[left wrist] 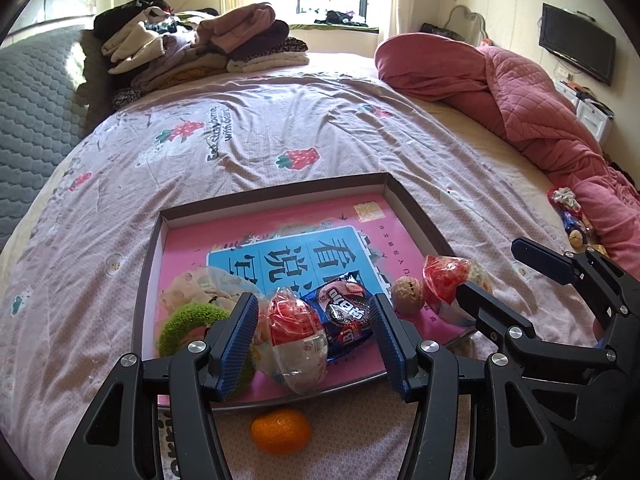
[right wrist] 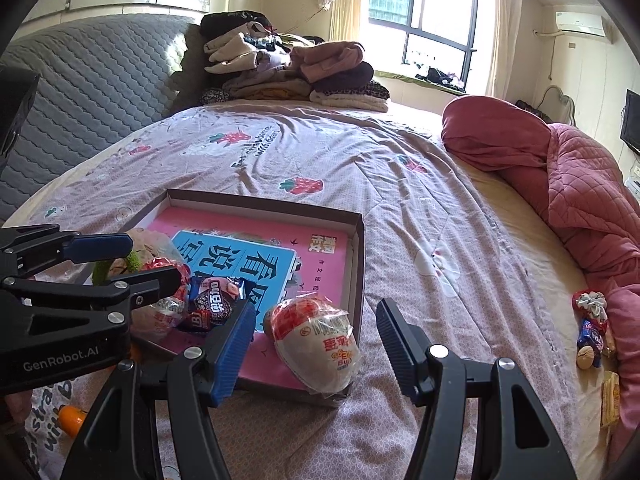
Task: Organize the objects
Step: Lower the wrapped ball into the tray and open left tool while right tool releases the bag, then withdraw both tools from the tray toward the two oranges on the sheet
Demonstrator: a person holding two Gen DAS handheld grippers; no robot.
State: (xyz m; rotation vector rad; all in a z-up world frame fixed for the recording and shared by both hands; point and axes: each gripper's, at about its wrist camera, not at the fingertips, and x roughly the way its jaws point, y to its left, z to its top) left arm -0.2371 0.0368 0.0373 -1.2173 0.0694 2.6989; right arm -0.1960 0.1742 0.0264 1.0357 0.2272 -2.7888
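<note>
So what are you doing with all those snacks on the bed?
A person is tidying snacks into a shallow box on the bed. Wrapped buns, a cookie pack and a walnut are already inside. Both tongs, left and right, hover open and empty. An orange sits outside.

A shallow cardboard box lid with a glossy pink printed paper floor sits on wrinkled matt cotton bedding. Crinkly clear plastic wraps a red-and-white bun packet; a shiny dark blue foil snack packet glints beside a fuzzy green ring. Matt black plastic gripper arms carry ribbed blue rubber pads and bright metal bolts.
</note>
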